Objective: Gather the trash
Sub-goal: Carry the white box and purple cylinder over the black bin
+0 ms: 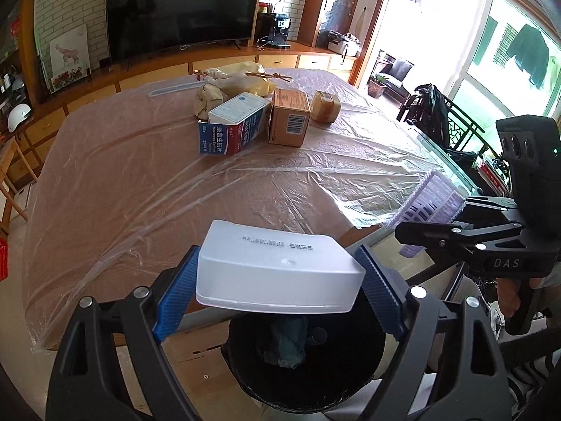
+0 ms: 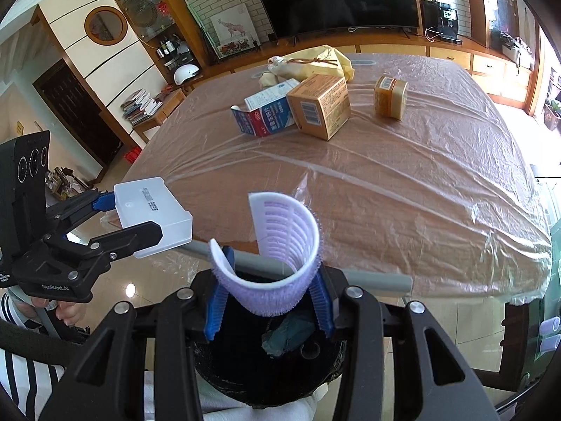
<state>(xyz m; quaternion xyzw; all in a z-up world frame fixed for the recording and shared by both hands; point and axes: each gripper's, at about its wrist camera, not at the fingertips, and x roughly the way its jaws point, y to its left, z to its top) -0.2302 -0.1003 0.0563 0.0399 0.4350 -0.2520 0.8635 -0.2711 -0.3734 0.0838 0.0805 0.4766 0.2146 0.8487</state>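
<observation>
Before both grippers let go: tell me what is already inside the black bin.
Inside the black bin, lined with a black bag, lies one crumpled teal wad. The white plastic box and the curled purple strip held above cover part of the opening; the rest is too dark to read.

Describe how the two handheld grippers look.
Both are black, angular linkage frames with silver rivets and ridged blue finger pads. The right gripper carries white "DAS" lettering and a black camera block with round lenses. The left gripper reads "GenRobot.AI". A striped sleeve shows.
</observation>
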